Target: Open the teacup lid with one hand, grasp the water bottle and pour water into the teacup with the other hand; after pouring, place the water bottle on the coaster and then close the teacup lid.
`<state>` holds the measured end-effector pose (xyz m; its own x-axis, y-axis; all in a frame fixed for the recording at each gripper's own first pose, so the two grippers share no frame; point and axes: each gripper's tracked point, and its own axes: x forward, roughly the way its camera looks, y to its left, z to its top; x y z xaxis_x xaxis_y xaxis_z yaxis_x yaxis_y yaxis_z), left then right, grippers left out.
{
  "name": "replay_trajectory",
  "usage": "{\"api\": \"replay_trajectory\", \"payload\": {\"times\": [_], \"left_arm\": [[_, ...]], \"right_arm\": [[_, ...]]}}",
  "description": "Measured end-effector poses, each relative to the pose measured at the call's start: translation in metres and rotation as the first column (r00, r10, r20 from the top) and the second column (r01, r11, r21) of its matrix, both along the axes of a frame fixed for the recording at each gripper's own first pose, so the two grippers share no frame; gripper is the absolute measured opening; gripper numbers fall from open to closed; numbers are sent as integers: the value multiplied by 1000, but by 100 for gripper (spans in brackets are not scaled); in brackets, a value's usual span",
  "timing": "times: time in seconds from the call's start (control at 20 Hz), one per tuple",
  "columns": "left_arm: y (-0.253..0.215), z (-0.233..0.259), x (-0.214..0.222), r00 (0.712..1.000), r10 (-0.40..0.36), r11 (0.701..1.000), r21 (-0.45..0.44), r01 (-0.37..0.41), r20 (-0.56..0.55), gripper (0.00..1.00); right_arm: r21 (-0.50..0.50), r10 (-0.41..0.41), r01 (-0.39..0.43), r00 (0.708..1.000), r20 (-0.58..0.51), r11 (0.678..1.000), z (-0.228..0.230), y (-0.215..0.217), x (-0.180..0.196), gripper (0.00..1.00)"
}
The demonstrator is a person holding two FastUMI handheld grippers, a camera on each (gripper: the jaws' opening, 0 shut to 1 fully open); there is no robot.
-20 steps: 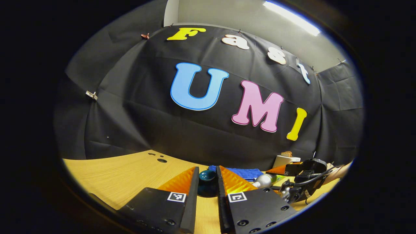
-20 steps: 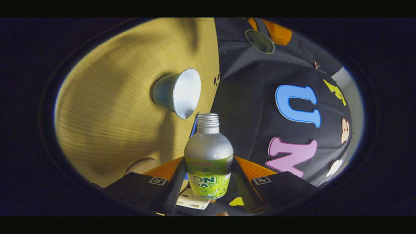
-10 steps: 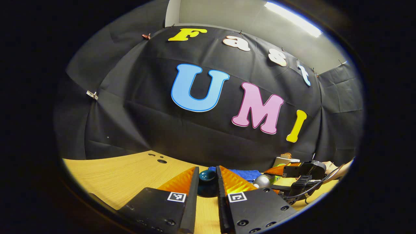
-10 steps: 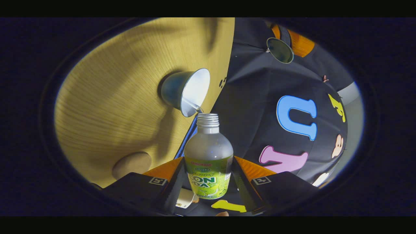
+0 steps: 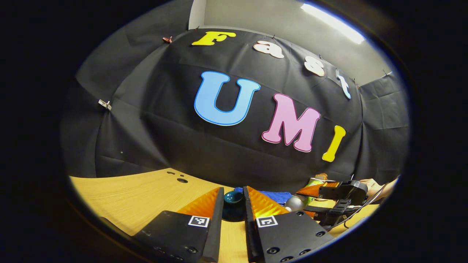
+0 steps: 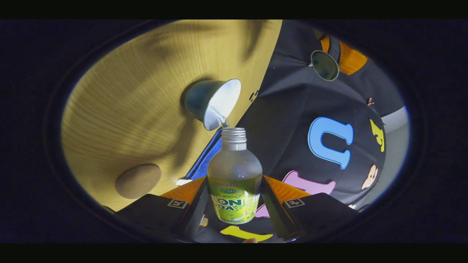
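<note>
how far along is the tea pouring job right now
Done: the lid is off, pinched in the left gripper away from the teacup. In hand: the right gripper holds the tilted water bottle, and a thin stream runs from its mouth into the cup. Left: finish pouring, set the bottle on the round coaster, which is bare, then close the lid.

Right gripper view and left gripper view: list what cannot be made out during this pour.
- Water level in the teacup: right gripper view, the bright inside hides it.
- Lower part of the water bottle: right gripper view, cut off between the right gripper fingers.
- Most of the teacup lid: left gripper view, hidden by the left gripper fingers.
- Coaster surface detail: right gripper view, dim and blurred.
</note>
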<state>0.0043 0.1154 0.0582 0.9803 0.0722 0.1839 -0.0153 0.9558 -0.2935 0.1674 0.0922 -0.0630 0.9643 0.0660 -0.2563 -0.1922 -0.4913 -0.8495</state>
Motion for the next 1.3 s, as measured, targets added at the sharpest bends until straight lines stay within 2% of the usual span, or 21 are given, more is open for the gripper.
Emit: {"api": "replay_trajectory", "payload": {"times": [0.05,0.3,0.35,0.4,0.65,0.95,1.15,1.2,1.25,1.3], "left_arm": [[1,0,0,1000,1,1000,0,-1,-1,35],[4,0,0,1000,0,1000,-18,0,1,32],[5,-1,0,1000,2,1000,-20,-2,1,35],[7,-1,0,1000,3,1000,-21,-3,2,35],[11,1,-2,1000,11,1000,-23,-11,3,32],[14,0,-3,1000,11,999,-42,-11,2,32],[15,0,-2,1000,13,999,-42,-13,1,32],[13,0,-3,1000,10,999,-44,-10,0,32],[13,0,-2,1000,8,999,-45,-8,-1,32],[13,-1,-1,1000,9,999,-43,-9,-1,32]], "right_arm": [[-8,5,-5,1000,1,1000,1,1,0,80],[-83,42,-40,999,22,996,13,9,2,79],[-98,46,-44,999,20,994,14,9,2,75],[-114,54,-51,998,20,992,15,11,3,79],[-197,87,-86,996,-8,976,15,14,4,80],[-285,144,-136,990,6,949,27,25,5,80],[-374,200,-177,980,23,911,36,34,1,80],[-392,214,-185,976,29,901,38,36,3,75],[-406,224,-193,974,32,893,39,37,3,80],[-415,232,-198,972,33,888,40,37,6,80]]}}
